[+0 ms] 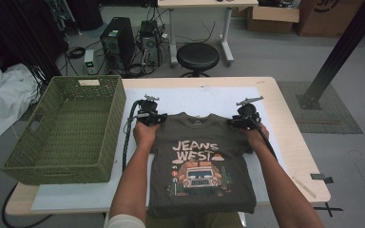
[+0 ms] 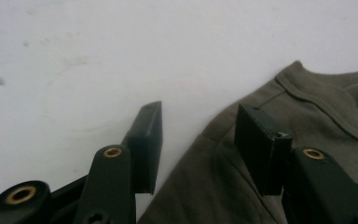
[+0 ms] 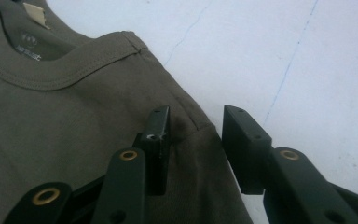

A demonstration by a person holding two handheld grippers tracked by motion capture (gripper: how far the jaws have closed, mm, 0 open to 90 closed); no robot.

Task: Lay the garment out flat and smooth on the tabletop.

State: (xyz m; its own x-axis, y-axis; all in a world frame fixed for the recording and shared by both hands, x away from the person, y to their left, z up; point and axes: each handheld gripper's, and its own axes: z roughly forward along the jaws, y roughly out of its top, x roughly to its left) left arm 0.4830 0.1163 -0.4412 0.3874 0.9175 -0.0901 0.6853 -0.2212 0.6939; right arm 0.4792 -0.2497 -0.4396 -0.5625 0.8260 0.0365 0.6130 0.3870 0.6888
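We find an olive T-shirt [image 1: 202, 161] lying flat, print side up, on the white mat [image 1: 95, 194] that covers the surface [image 1: 292, 142], collar at the far side and hem hanging over the near edge. The left tongs [image 1: 153, 117] sit at the shirt's left shoulder and the right tongs [image 1: 241, 122] at its right shoulder.

State of the tongs: both stand open. In the left gripper view the left tongs [image 2: 198, 140] straddle the shoulder edge, one jaw over bare mat [image 2: 98, 56], the other over the T-shirt [image 2: 242, 196]; neither pad presses on cloth. In the right gripper view the right tongs [image 3: 196, 144] likewise bracket the shoulder seam of the T-shirt [image 3: 65, 126], jaws apart, nothing pinched.

Progress, in our judgement: the garment is spread and squared, with its sleeves apparently tucked in, since the sides run straight. No cross fold is made yet. The green woven basket [image 1: 66, 133] at the left stands empty, so folding and stowing appear to remain.

Differences between views: the high view gives the whole layout, the basket, the printed front and both forearms. The right gripper view gives the neck label [image 3: 35, 14] inside the collar and faint cracks in the mat [image 3: 284, 70]. The left gripper view gives the collar ribbing [image 2: 326, 107] and smudges on the mat.
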